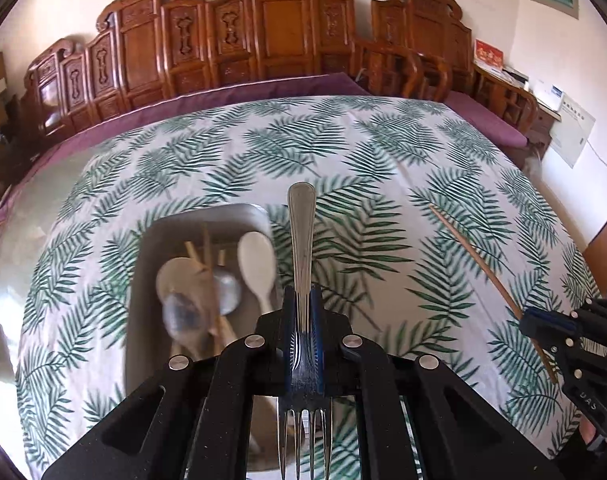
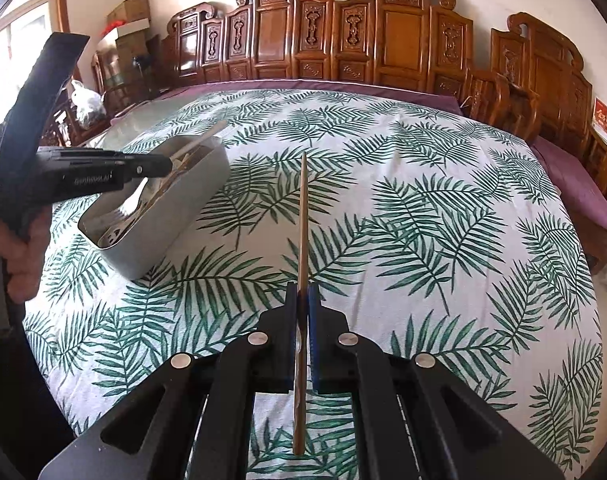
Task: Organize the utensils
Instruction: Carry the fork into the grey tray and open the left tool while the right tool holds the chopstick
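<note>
Over a leaf-print cloth, each gripper pinches one utensil beside a grey tray.

The left gripper has its blue pads pressed together on a polished steel fork, smooth rounded handle pointing ahead, four tines toward the camera, held just right of the tray. The right gripper is clamped on one thin wooden chopstick, straight and tapering, held above the cloth near the tray. The tray is an oblong metal tub with rounded corners; in it lie a white plastic rice paddle, a pale spoon, a blurred metal spoon and some wooden sticks, too blurred to count. Carved wooden chairs line the far wall.
</note>
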